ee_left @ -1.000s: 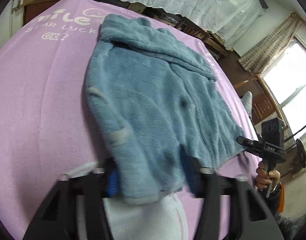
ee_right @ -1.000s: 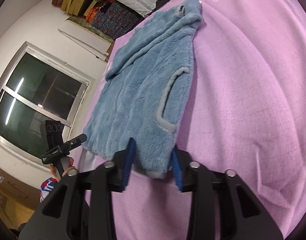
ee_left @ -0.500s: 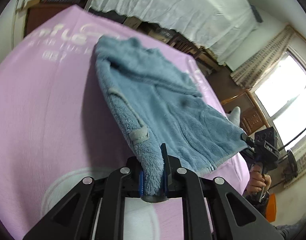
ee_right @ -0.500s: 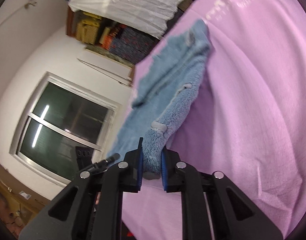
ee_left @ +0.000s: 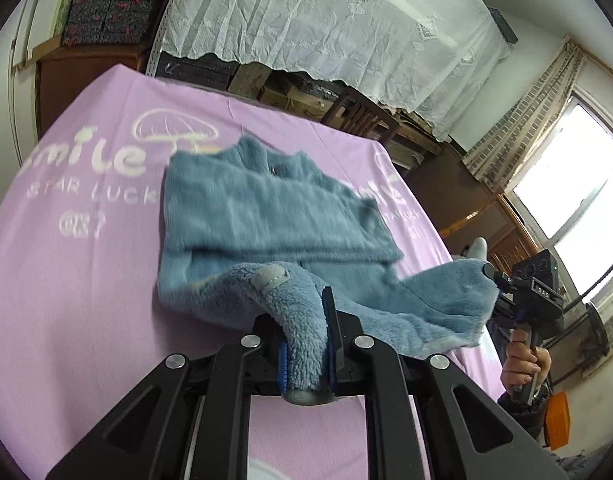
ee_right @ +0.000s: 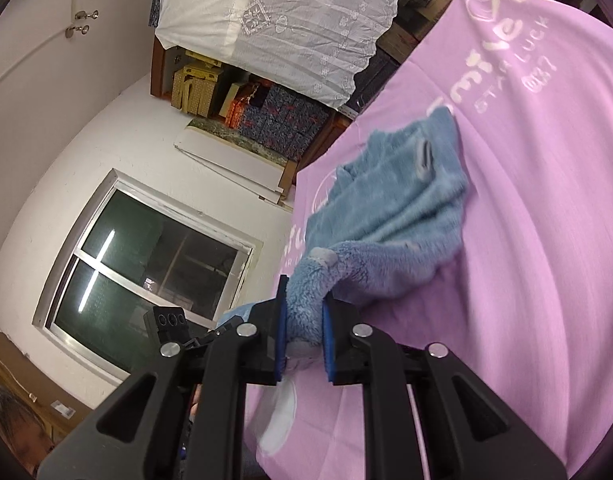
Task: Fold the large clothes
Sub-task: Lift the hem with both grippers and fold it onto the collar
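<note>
A fluffy blue fleece jacket [ee_left: 266,216] lies on the pink sheet [ee_left: 86,280], collar end far from me. My left gripper [ee_left: 306,344] is shut on one bottom corner of it, lifted off the sheet. The other bottom corner hangs in my right gripper [ee_left: 494,280], seen at the right edge with a hand under it. In the right wrist view my right gripper [ee_right: 304,336] is shut on a bunched corner of the jacket [ee_right: 390,216], whose hem is raised and stretched between both grippers. My left gripper's body [ee_right: 174,328] shows at lower left there.
The pink sheet with white "smile" lettering [ee_left: 106,156] covers a wide bed. Behind it stand wooden furniture and a chair [ee_left: 358,116] under a white lace cloth [ee_left: 326,20]. Windows [ee_left: 566,184] are at the right; stacked boxes [ee_right: 274,116] sit on a shelf.
Both grippers went from open around the jacket's bottom corners to shut on them. They then rose, lifting the hem off the sheet and carrying it toward the collar.
</note>
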### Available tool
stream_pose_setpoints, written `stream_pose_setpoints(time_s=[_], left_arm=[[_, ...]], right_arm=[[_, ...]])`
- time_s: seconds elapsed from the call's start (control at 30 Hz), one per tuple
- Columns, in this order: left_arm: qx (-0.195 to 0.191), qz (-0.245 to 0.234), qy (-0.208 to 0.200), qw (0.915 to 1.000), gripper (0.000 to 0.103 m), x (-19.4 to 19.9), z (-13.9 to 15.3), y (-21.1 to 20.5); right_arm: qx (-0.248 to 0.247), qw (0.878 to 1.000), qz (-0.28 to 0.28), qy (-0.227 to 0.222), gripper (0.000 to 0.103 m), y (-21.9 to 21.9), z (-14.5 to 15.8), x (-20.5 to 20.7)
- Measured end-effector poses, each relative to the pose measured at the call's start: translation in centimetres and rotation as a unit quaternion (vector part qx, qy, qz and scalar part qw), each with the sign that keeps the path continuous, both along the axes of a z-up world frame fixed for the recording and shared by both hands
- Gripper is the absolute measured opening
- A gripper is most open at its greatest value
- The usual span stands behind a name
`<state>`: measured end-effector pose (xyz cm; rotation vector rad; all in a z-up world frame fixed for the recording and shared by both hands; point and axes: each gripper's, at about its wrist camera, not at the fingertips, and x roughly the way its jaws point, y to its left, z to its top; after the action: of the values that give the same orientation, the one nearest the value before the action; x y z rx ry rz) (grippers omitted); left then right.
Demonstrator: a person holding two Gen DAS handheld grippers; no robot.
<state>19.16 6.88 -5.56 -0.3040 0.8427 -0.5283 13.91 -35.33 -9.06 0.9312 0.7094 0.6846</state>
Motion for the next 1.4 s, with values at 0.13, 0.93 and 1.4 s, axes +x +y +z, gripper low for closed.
stream_pose_setpoints(time_s=[0.13,0.93,1.4], left_arm=[[0.007,0.013,-0.002,0.9999,0.014,3.2,0.9,0.0],[0.036,0.085,0.049,0.9945,0.017,21.8,-8.2,0.9],[0.020,0.108,-0.045,0.9930,0.093,19.1,-1.9,2.3]], right_arm=[[-0.013,1.000,-0.006,0.003,0.013,0.6,0.9,3.2],[-0.055,0.990,-0.073,0.108,0.013,0.8,-9.0,24.5],[-0.069,0.995,-0.075,-0.016,0.066,-0.6,-1.4,22.4]])
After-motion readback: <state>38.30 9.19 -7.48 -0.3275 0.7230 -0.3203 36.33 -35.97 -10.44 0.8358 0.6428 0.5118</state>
